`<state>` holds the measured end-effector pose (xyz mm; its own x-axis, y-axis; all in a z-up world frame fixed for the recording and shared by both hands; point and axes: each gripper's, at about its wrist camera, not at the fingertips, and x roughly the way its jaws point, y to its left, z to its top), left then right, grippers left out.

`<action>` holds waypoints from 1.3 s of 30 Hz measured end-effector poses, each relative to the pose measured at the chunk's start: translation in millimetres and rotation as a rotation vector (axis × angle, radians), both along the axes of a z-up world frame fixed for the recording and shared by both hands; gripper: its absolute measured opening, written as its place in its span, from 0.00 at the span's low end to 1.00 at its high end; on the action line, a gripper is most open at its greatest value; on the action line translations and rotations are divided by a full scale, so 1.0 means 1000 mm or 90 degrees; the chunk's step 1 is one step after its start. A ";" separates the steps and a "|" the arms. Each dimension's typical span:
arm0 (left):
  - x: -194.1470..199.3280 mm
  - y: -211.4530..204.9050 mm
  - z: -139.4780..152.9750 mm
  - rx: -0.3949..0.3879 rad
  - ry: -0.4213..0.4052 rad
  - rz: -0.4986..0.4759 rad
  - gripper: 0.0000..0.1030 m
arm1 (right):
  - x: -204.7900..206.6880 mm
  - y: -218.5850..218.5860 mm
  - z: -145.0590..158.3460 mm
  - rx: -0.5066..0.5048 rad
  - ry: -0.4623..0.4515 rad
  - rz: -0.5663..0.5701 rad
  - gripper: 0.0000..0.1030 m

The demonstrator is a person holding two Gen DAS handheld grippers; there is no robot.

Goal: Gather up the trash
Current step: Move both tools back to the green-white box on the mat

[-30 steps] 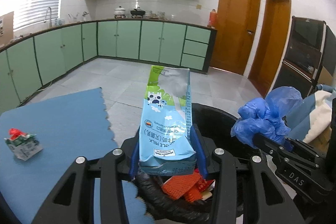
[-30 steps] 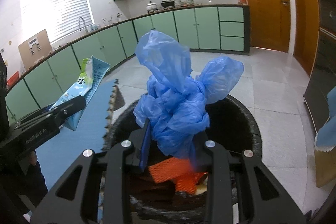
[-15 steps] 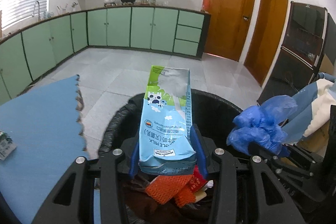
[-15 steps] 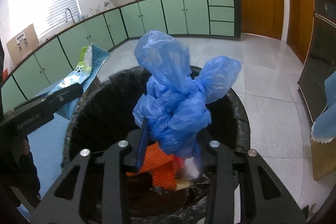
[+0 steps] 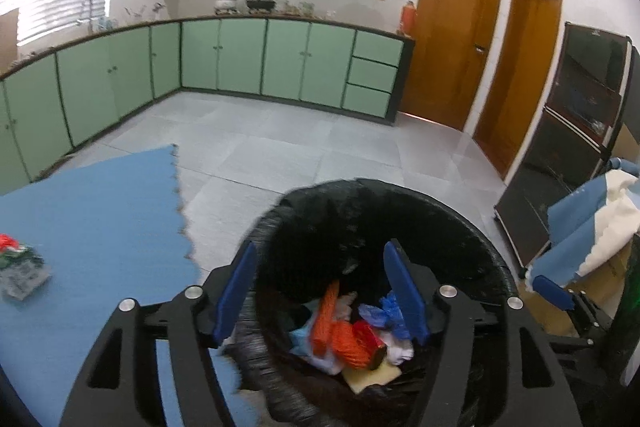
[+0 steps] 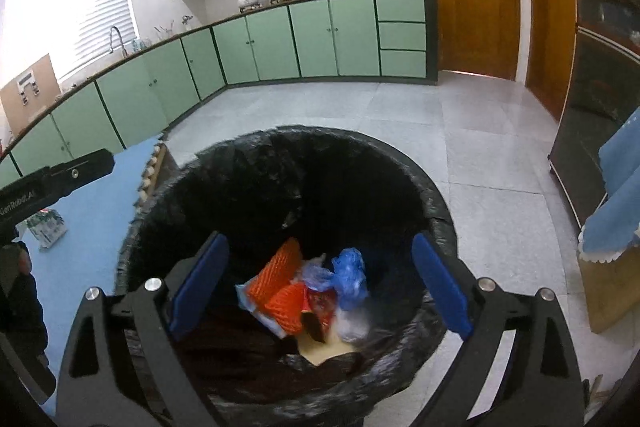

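Observation:
A round bin lined with a black bag [image 5: 492,255] [image 6: 440,203] stands on the floor beside a blue mat. Both grippers hover over its mouth. My left gripper [image 5: 322,293] is open and empty. My right gripper [image 6: 320,281] is open and empty. Inside the bin lie an orange net [image 5: 334,331] [image 6: 280,291], a crumpled blue plastic bag [image 5: 392,309] [image 6: 352,277], a light blue carton edge [image 5: 300,337] and other scraps. A small crumpled green, white and red packet [image 5: 20,269] [image 6: 46,227] lies on the mat to the left.
The blue foam mat [image 5: 92,223] covers the table to the left of the bin. A dark cabinet [image 5: 560,163] and blue and white cloth [image 5: 592,227] are at the right. Green kitchen cabinets [image 5: 240,59] line the far walls across the tiled floor.
Both grippers have opened over the bin. The milk carton has left the left gripper and the blue plastic bag has left the right gripper; the bag now lies inside the bin.

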<state>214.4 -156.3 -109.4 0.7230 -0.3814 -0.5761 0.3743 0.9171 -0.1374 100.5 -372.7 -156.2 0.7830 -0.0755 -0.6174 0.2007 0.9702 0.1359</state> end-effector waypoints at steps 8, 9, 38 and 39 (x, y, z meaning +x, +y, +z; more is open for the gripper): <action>-0.018 0.093 0.020 0.032 -0.049 0.113 0.66 | 0.018 0.058 0.028 0.007 -0.034 0.070 0.89; -0.018 0.105 0.022 0.033 -0.050 0.126 0.66 | 0.019 0.067 0.030 0.009 -0.037 0.078 0.88; 0.010 0.354 -0.051 0.083 0.024 0.367 0.66 | 0.112 0.295 0.005 0.013 0.004 0.276 0.89; 0.012 0.356 -0.054 0.081 0.027 0.367 0.65 | 0.113 0.297 0.003 0.013 0.007 0.277 0.89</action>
<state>225.9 199.6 -163.1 0.7679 0.1407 -0.6250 -0.1933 0.9810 -0.0167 213.9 -76.1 -153.1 0.7327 0.2719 -0.6239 -0.2243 0.9620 0.1558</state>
